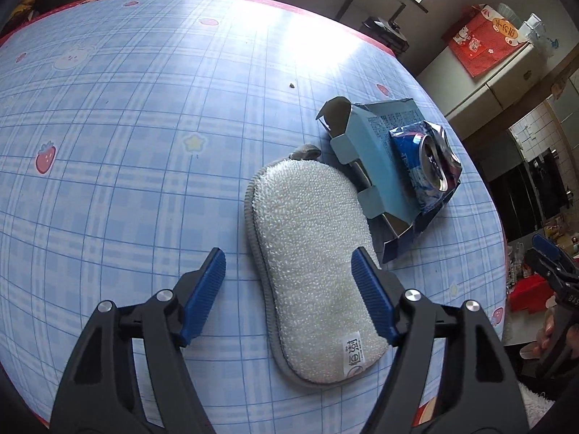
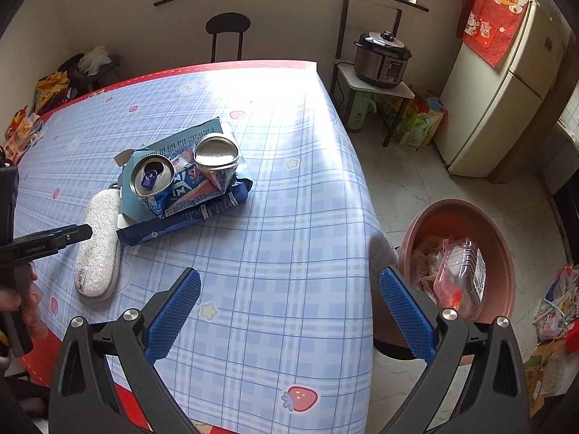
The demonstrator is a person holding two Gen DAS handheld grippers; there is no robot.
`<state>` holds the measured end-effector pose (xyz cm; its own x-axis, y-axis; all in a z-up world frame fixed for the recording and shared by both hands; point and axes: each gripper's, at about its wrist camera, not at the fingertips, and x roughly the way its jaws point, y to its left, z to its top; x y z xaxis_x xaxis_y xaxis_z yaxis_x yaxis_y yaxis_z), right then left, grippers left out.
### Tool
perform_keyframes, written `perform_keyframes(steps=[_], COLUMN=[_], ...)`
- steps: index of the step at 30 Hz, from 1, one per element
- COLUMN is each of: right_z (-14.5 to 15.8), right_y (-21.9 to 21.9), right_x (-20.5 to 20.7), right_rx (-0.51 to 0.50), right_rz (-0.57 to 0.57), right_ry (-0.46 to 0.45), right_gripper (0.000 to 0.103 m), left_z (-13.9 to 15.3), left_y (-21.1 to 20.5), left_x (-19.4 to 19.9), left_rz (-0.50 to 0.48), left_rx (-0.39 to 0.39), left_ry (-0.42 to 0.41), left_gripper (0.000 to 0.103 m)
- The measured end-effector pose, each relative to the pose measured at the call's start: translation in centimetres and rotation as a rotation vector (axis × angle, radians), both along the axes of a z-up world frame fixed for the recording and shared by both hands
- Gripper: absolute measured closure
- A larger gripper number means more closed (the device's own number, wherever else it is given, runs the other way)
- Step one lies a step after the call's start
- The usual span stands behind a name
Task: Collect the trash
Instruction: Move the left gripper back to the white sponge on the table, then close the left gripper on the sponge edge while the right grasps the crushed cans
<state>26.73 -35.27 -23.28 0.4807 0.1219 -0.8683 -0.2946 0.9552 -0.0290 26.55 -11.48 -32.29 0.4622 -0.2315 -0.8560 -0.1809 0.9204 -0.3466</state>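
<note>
Blue-padded left gripper (image 1: pixel 287 267) spread wide over the white scrubbing pad (image 1: pixel 311 253), right pad touching its edge, left pad clear. Right gripper (image 2: pixel 289 289) agape above the table's (image 2: pixel 275 217) right edge, nothing between. Crushed cans (image 2: pixel 152 177) on flattened cartons (image 2: pixel 181 213) mid-table, near that edge; pink trash bin (image 2: pixel 506 253) on the floor beside it.

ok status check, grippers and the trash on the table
Left gripper open, straddling sponge. Right gripper open, empty. Crushed can on flattened carton, untouched. Nothing blocking.
</note>
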Motion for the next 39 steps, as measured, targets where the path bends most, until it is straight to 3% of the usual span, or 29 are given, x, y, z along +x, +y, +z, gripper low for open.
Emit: perform_keyframes(steps=[6, 17, 19, 22, 28, 29, 33, 35, 39], right_z=[-1.2, -1.4, -1.5, -1.2, -0.4, -0.4, -0.8, -0.9, -1.8], right_y=[1.7, 4.4, 4.9, 5.1, 4.6, 4.6, 5.4, 6.2, 7.8], right_x=[0.7, 1.9, 1.7, 1.7, 1.9, 1.9, 1.7, 1.4, 0.8], right_rx=[-0.021, -0.019, -0.030, -0.030, -0.006, -0.001, 0.011, 0.013, -0.007], right_rz=[0.032, 0.077, 0.099, 0.111, 0.097, 0.096, 0.114, 0.135, 0.191], right_ry=[0.021, 0.024, 0.023, 0.019, 0.002, 0.003, 0.015, 0.021, 0.046], right_gripper=[0.005, 0.005, 0.005, 0.005, 0.005, 0.005, 0.005, 0.005, 0.005], left_z=[0.2, -0.1, -0.1, -0.2, 2.3, 2.9, 4.2, 4.2, 2.8], left_y=[0.1, -1.4, -1.5, -0.6, 1.0, 1.2, 1.6, 1.5, 1.9], left_x=[1.0, 1.6, 2.1, 2.3, 0.3, 0.0, -1.1, -1.4, -2.1], left_rz=[0.002, -0.022, -0.013, 0.018, 0.049, 0.048, 0.038, 0.048, 0.061], left_rx=[0.013, 0.073, 0.087, 0.018, -0.011, -0.011, -0.081, -0.067, -0.087], left_ry=[0.006, -0.019, -0.011, 0.010, -0.047, -0.057, -0.077, -0.065, -0.025], left_gripper=[0.036, 0.033, 0.046, 0.062, 0.096, 0.098, 0.098, 0.099, 0.086])
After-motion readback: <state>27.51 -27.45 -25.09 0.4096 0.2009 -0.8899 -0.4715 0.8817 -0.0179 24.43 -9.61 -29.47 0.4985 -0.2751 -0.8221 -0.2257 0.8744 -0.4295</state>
